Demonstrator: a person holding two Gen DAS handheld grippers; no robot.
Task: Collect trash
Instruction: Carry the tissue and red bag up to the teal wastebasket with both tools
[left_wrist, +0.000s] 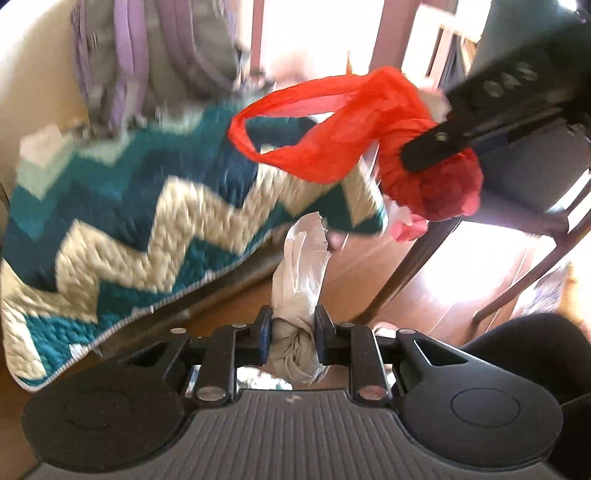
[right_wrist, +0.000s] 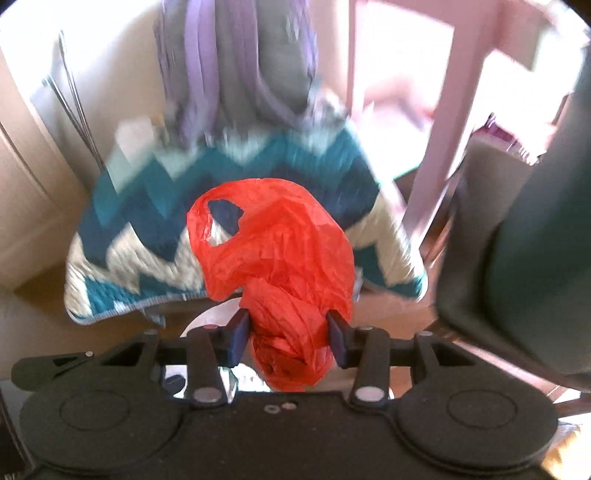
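My left gripper (left_wrist: 293, 328) is shut on a crumpled white plastic bag (left_wrist: 301, 266), which sticks up between the fingers above the wooden floor. My right gripper (right_wrist: 290, 332) is shut on a knotted red plastic bag (right_wrist: 280, 258) whose handle loops hang forward. In the left wrist view the red bag (left_wrist: 332, 136) and the right gripper (left_wrist: 436, 147) holding it appear at the upper right, higher than the white bag.
A bed with a teal and cream zigzag quilt (left_wrist: 122, 221) lies ahead, also in the right wrist view (right_wrist: 147, 206). A grey and purple backpack (left_wrist: 147, 55) stands on it. A dark chair (left_wrist: 535, 166) is on the right, over the wooden floor (left_wrist: 424, 288).
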